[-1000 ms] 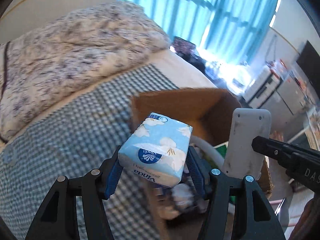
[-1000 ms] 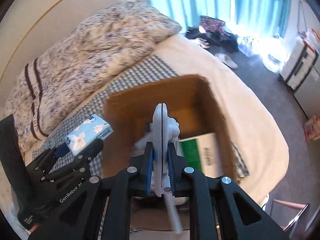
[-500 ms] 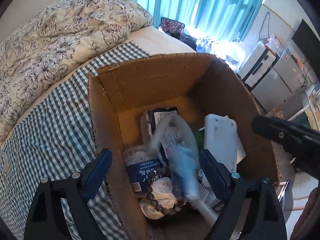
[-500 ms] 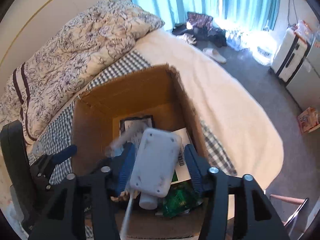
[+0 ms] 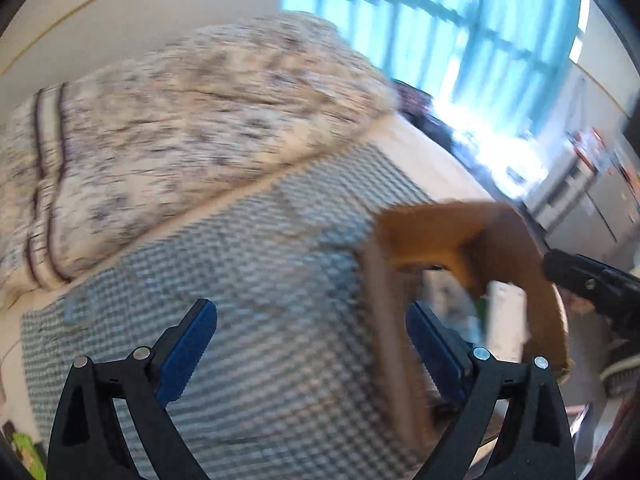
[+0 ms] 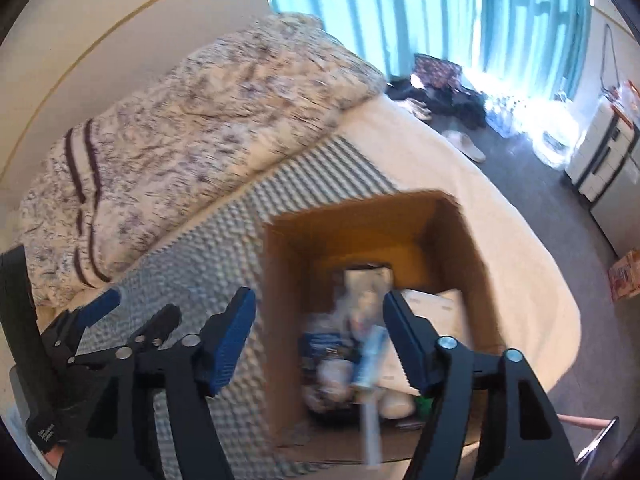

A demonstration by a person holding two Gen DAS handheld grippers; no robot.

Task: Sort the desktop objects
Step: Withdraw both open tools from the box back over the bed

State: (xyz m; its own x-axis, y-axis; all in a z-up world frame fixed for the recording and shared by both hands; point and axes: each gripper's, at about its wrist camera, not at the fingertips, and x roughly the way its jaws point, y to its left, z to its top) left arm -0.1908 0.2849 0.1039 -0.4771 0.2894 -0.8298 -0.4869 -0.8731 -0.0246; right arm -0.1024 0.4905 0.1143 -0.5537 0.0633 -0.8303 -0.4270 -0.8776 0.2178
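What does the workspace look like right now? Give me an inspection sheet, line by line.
Surface: checked cloth spread over the bed.
Job's things: open cardboard box on the cloth, holding blurred packets and a white item.
Clutter: floral duvet bunched behind.
Grippers: left gripper open, empty; right gripper open, empty, over the box.
Cables: nothing seen.
Surroundings: teal curtains, slippers and bags on the floor.

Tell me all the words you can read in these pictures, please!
None can be read.
Blue packet in the cardboard box: label too blurred.
Left gripper: small white print on its black body, too small.
Orange carton on the floor: too small.
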